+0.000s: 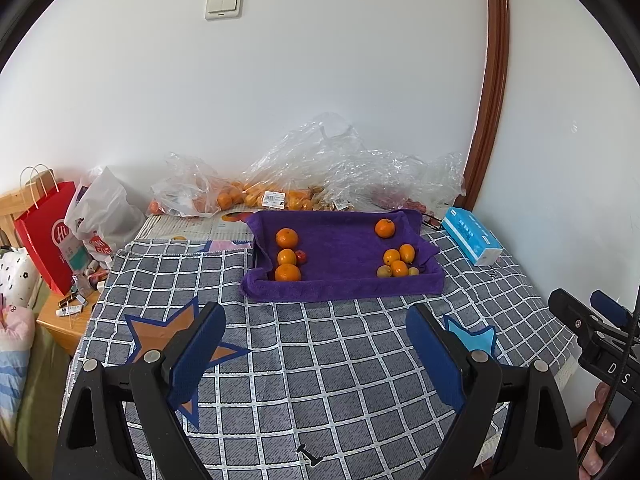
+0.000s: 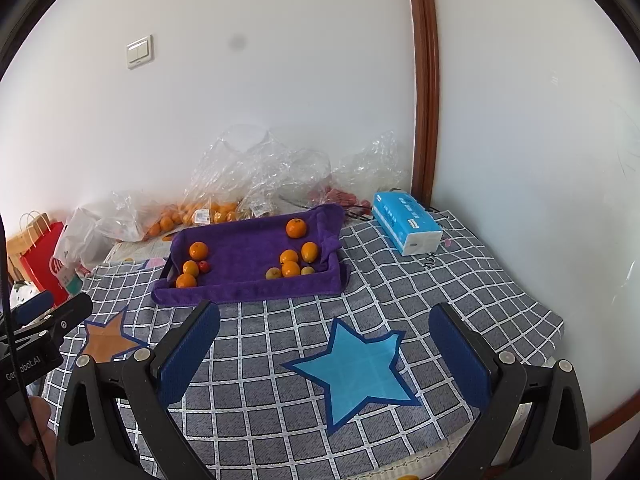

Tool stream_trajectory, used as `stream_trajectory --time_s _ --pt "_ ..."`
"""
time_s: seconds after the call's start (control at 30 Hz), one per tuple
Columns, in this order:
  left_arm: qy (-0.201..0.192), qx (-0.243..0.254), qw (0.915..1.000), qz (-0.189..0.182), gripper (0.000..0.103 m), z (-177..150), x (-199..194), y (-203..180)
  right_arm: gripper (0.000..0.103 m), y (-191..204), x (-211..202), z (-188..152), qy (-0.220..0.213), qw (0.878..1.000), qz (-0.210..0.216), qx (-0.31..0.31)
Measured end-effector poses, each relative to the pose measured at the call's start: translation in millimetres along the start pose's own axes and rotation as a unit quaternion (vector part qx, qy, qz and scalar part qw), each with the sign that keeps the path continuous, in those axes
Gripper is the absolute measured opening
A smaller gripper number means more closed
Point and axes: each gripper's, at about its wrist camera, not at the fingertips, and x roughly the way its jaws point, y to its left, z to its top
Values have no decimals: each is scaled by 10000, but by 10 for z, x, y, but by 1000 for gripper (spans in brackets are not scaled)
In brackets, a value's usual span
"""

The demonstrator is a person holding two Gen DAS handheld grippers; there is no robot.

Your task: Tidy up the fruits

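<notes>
We held the left gripper [image 1: 316,344] low over the checked tablecloth [image 1: 320,376], its blue-padded jaws spread wide with nothing between them. The right gripper [image 2: 324,344] hung just the same, jaws wide apart and empty, above the light blue star [image 2: 356,368] printed on that cloth. An orange star [image 1: 160,334] lay under the left gripper's left finger.

Beyond both grippers sat the purple towel-lined tray [image 1: 340,288], our landmark for everything else. Along the tray's left side three oranges [image 1: 287,256] stood in a column, the nearest one touching the front wall, with a small red fruit [image 1: 301,256] pressed against the middle one. Toward the tray's right side a cluster gathered: three small oranges [image 1: 398,262] and two greenish-brown fruits [image 1: 385,271] (we could not tell what kind). A lone orange [image 1: 385,228] rested at the tray's far right corner, well apart from the cluster.

To the right of the tray lay a blue tissue pack [image 1: 472,240] on the cloth. Behind the tray, against the white wall, clear plastic bags [image 1: 320,172] were heaped, with more oranges showing through them. Far left of the tray stood a red paper bag [image 1: 48,236] beside a white plastic bag [image 1: 104,212]. High on the wall above the tray was a light switch [image 1: 224,4].
</notes>
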Motion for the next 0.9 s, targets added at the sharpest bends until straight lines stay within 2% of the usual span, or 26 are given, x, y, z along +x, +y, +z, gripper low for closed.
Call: stream_trajectory --time_s 0.9 --pt "-6 -30 10000 12 91 4 -14 61 103 44 -11 8 -23 10000 17 -34"
